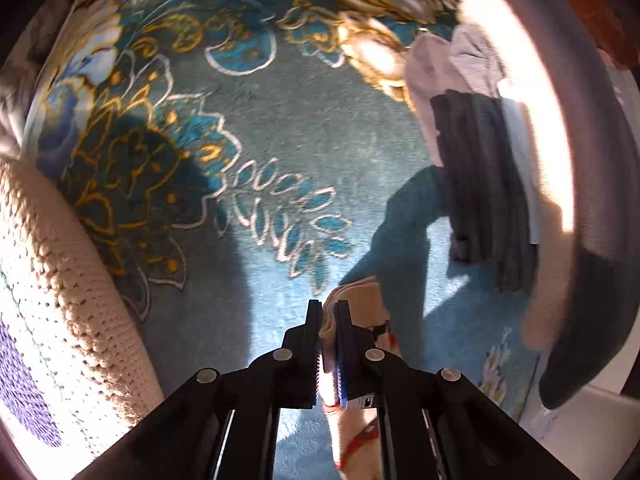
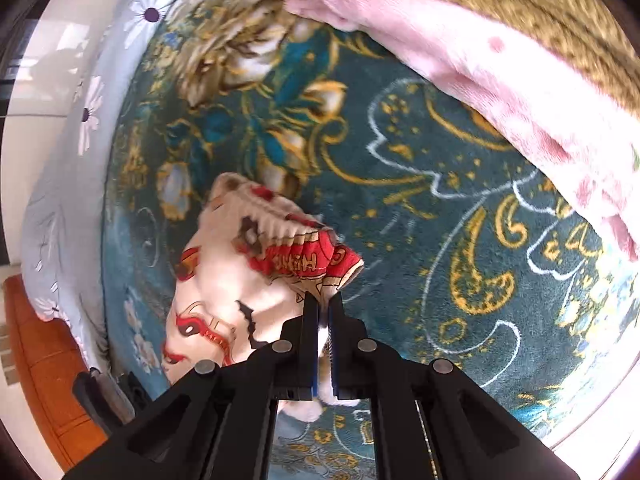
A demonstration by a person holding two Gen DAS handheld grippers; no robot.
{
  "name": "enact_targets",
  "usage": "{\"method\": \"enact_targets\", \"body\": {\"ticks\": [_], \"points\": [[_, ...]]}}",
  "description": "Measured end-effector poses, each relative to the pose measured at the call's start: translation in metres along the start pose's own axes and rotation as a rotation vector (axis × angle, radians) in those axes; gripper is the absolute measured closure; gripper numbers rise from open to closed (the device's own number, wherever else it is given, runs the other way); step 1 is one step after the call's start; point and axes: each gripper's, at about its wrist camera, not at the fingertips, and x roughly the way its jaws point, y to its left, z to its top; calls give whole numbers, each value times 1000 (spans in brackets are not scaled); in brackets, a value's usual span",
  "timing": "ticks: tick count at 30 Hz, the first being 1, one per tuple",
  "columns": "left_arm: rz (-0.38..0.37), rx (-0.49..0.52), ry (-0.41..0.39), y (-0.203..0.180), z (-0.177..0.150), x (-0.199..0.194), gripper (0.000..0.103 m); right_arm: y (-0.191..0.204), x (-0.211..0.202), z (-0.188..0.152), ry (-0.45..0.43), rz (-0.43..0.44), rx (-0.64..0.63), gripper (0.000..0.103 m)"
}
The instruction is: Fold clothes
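Note:
A small cream garment with red cartoon prints point(image 2: 256, 264) hangs over a teal floral blanket point(image 2: 400, 160). My right gripper point(image 2: 323, 308) is shut on its edge just below the red elastic waistband point(image 2: 304, 258). In the left wrist view the same cream cloth point(image 1: 356, 300) is pinched between the fingers of my left gripper point(image 1: 329, 312), and it trails down behind the jaws with a red line on it. Most of the garment is hidden in that view.
A pile of dark grey and pale pink clothes point(image 1: 480, 152) lies at the right of the blanket point(image 1: 300, 120). A cream crocheted cover point(image 1: 60, 300) lies at the left. A pink plush blanket point(image 2: 500, 92) and an olive knit point(image 2: 520, 4) lie at top right; a flowered sheet point(image 2: 68, 184) and orange wood point(image 2: 44, 380) at left.

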Motion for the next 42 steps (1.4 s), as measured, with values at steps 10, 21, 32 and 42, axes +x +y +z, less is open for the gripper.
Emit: {"method": "enact_targets", "body": {"ticks": [10, 21, 32, 42], "points": [[-33, 527, -264, -98, -90, -112, 97, 17, -16, -2, 2, 11, -72, 98], [-20, 790, -76, -150, -209, -51, 93, 9, -15, -5, 59, 24, -66, 98], [141, 393, -68, -39, -45, -7, 40, 11, -4, -3, 101, -50, -113, 97], [143, 534, -10, -35, -27, 41, 36, 23, 0, -19, 89, -161, -120, 96]]}}
